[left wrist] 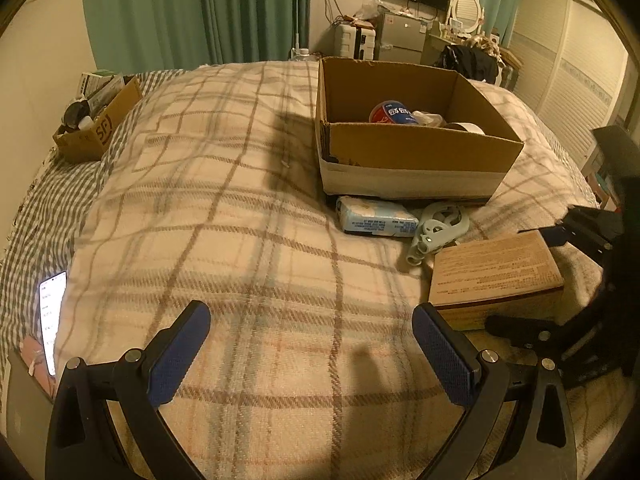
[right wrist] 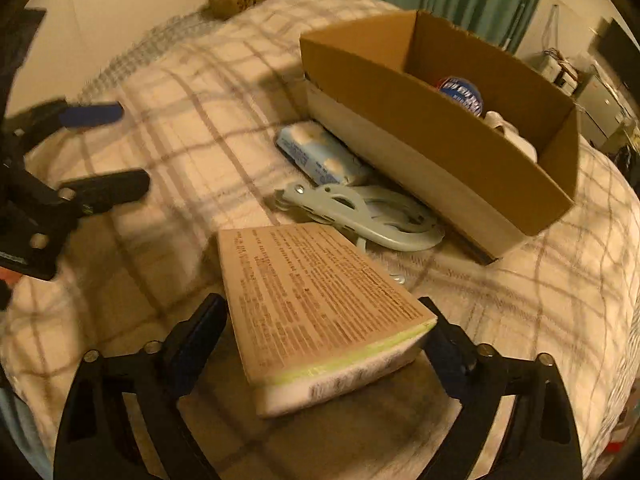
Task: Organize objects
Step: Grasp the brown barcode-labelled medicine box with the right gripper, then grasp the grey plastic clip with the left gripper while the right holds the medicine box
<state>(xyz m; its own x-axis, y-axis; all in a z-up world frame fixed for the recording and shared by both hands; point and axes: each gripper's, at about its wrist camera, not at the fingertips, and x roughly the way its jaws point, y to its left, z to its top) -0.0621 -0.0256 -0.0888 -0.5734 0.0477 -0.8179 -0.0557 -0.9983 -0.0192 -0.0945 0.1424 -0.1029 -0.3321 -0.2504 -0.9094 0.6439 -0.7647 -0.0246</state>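
Note:
A flat tan box printed with text lies on the plaid bedspread between the fingers of my right gripper; the jaws stand around its sides, and contact cannot be told. It also shows in the left wrist view. Beyond it lie a grey-green tape dispenser and a light blue packet, both against the open cardboard box, which holds a red-and-blue roll. My left gripper is open and empty over bare bedspread.
A smaller cardboard box full of items stands at the bed's far left corner. A lit phone lies at the bed's left edge. Furniture and a wall screen stand beyond the bed.

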